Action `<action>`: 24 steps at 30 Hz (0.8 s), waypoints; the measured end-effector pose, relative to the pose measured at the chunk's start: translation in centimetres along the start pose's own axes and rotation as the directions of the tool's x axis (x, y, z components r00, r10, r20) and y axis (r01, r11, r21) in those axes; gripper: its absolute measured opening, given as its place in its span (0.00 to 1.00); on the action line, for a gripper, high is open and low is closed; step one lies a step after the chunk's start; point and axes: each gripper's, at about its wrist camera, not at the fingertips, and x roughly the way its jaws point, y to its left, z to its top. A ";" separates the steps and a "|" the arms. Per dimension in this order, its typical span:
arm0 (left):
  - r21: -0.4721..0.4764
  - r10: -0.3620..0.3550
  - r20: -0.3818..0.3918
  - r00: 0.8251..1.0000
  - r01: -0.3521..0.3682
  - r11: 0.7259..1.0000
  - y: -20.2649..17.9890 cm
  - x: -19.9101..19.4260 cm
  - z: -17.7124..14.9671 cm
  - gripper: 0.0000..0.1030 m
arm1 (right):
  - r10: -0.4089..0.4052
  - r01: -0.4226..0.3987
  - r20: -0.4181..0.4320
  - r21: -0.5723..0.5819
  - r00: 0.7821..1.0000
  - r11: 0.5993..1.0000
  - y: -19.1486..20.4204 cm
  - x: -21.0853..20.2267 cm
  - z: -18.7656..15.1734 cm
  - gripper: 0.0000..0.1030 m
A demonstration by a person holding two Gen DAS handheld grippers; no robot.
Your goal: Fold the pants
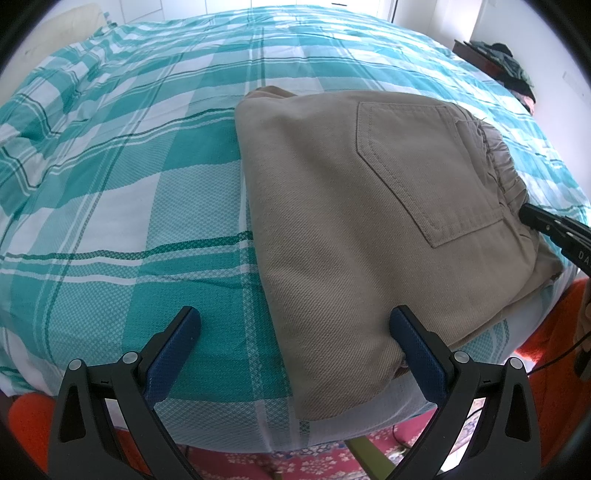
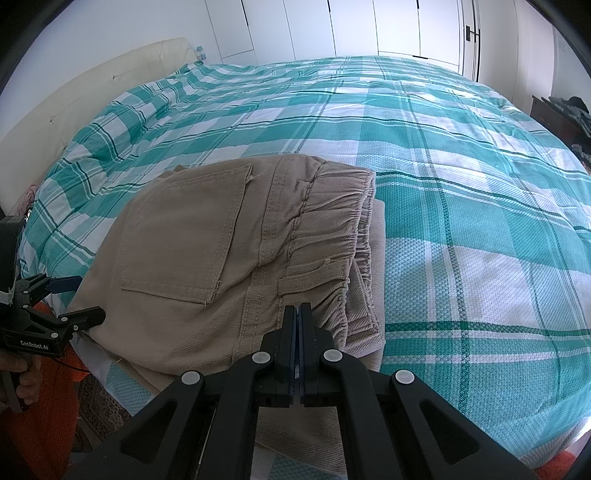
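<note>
The bed point(image 1: 122, 155) is covered by a teal and white checked bedspread, with a cream headboard point(image 2: 85, 92) along its far left side in the right wrist view and white wardrobe doors point(image 2: 369, 26) behind. A dark piece of furniture point(image 2: 554, 114) piled with clothes stands beyond the bed's right corner. A red patterned rug point(image 1: 314, 461) lies on the floor below the near edge. The tan pants point(image 1: 351, 221) lie folded into a compact stack near that edge, back pocket up, elastic waistband to the right.

The left gripper point(image 1: 295, 325) hovers tilted downward over the stack's near left corner, jaws wide apart and holding nothing. The right gripper point(image 2: 299, 310) angles down at the waistband, jaws pressed fully together; whether any cloth is pinched between them cannot be told.
</note>
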 end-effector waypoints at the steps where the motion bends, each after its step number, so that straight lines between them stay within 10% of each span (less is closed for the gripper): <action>1: 0.000 0.000 0.000 1.000 0.000 1.000 0.0 0.0 0.0 0.99 | 0.000 0.000 0.000 0.000 1.000 1.000 0.0 0.0 0.0 0.00; 24: -0.004 -0.002 0.001 1.000 0.002 1.000 0.0 0.0 -0.1 0.99 | -0.003 0.003 0.001 -0.001 1.000 1.000 0.2 -0.1 -0.1 0.00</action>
